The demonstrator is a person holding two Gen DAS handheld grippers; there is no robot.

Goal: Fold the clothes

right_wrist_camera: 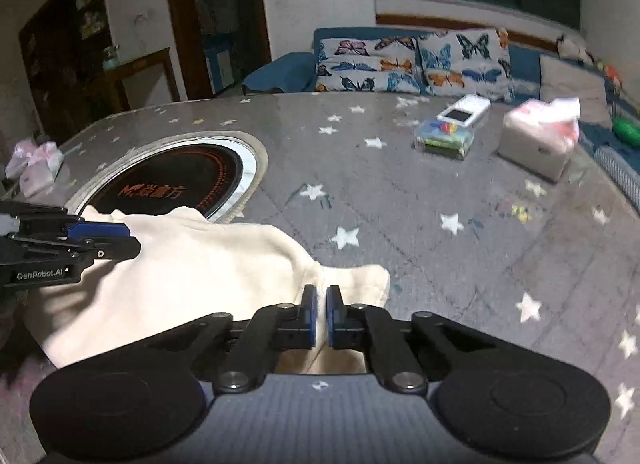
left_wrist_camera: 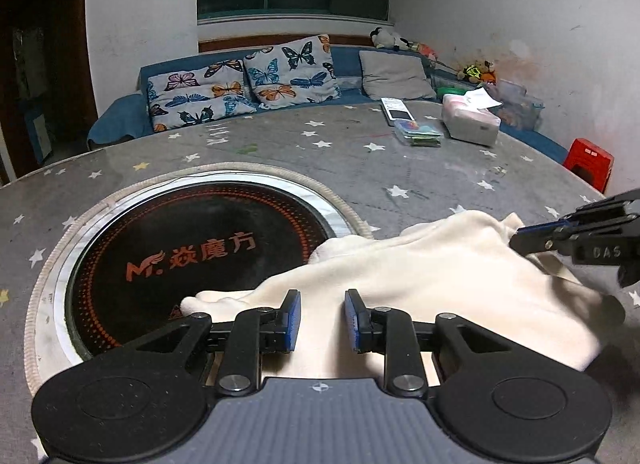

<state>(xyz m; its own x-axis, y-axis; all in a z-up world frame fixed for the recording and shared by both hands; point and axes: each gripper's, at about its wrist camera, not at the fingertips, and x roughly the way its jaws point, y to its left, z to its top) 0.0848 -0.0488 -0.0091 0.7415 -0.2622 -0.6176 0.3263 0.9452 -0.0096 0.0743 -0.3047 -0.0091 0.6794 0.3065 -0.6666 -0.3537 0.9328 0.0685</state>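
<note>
A cream fleece garment (left_wrist_camera: 440,272) lies crumpled on the grey star-patterned table (left_wrist_camera: 360,167), with one edge over the rim of the round cooktop. My left gripper (left_wrist_camera: 323,296) is over the garment's near left part, its blue pads apart with the cloth showing flat between and under them. In the right wrist view the left gripper (right_wrist_camera: 128,238) reaches in from the left over the garment (right_wrist_camera: 200,264). My right gripper (right_wrist_camera: 322,292) is shut on a fold at the garment's right corner, a thin sliver of cloth between its pads. The left wrist view has the right gripper (left_wrist_camera: 516,238) pinching that edge.
A black round induction cooktop (left_wrist_camera: 192,256) is set into the table on the left. A tissue box (left_wrist_camera: 472,119) and a clear box with a remote on it (left_wrist_camera: 418,131) sit at the far right. Pink packets (right_wrist_camera: 36,167) lie at the far left. A red stool (left_wrist_camera: 590,161) and a blue sofa stand beyond.
</note>
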